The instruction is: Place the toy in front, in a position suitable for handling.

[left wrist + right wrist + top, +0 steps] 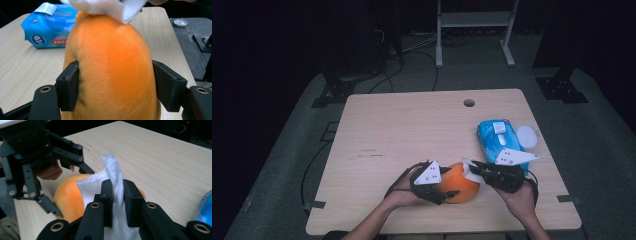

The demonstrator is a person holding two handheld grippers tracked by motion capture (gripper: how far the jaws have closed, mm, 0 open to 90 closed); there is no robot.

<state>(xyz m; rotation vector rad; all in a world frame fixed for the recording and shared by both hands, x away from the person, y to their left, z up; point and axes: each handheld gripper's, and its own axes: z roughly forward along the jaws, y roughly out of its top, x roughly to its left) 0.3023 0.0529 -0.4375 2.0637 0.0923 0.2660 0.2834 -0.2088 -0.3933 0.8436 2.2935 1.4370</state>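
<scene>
An orange plush toy (460, 187) lies on the wooden table (412, 130) near its front edge. My left gripper (447, 192) is shut on it; in the left gripper view both pads press into the sides of the plush (112, 62). My right gripper (474, 170) is shut on a white wipe (470, 171), which it holds against the far end of the toy. In the right gripper view the wipe (112, 170) stands pinched between the jaws, draped over the plush (67, 195). The same wipe (110, 7) rests on the toy's top in the left gripper view.
A blue pack of wet wipes (499, 137) lies on the right side of the table, behind the right hand. A round white disc (527, 135) sits beside it near the right edge. A cable hole (469, 103) marks the table's far side.
</scene>
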